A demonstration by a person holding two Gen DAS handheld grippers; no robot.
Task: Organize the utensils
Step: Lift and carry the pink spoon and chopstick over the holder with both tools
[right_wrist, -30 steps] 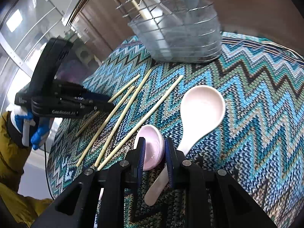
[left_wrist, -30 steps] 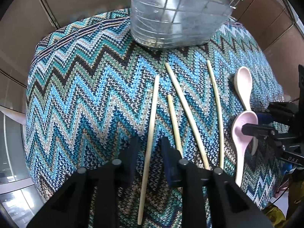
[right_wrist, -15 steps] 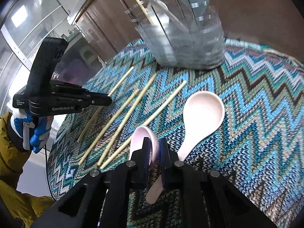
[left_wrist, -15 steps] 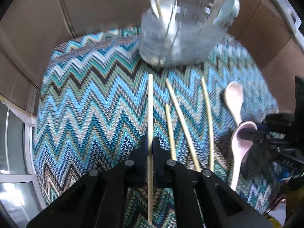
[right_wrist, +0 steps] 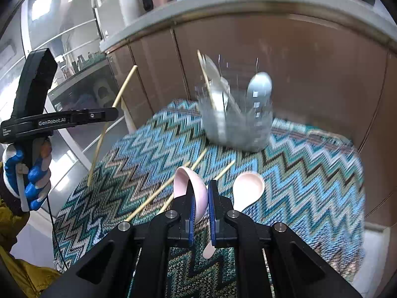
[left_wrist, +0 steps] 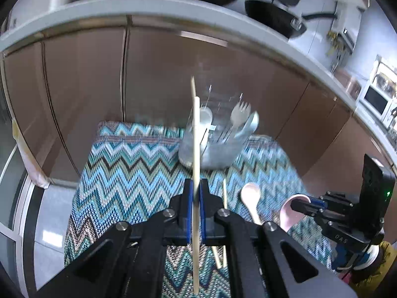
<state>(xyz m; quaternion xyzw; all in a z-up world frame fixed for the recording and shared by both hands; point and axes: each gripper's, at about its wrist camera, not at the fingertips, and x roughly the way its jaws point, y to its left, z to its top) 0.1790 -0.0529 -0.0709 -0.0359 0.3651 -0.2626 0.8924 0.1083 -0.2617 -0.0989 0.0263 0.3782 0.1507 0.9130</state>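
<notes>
- My right wrist view alone shows the gloved hand [right_wrist: 27, 173] gripping the left gripper [right_wrist: 109, 114]; the left wrist view alone shows a black pan [left_wrist: 273, 17] on the counter at 1 o'clock.
- The table carries a zigzag-knit cloth [left_wrist: 129, 173], brown cabinet fronts [left_wrist: 86, 87] behind it.
- Left fingers [left_wrist: 188, 206] are clenched on a chopstick [left_wrist: 196, 149], held off the cloth and running to 12 o'clock.
- Right gripper [right_wrist: 200, 208] is clamped on the pink spoon [right_wrist: 191, 188], bowl raised between the pads.
- A white spoon [right_wrist: 248, 188] lies at 1 o'clock of the right fingers; loose chopsticks [right_wrist: 158, 193] lie at 10 o'clock.
- The utensil holder [right_wrist: 235, 124], blurred, stands at 12 o'clock.
</notes>
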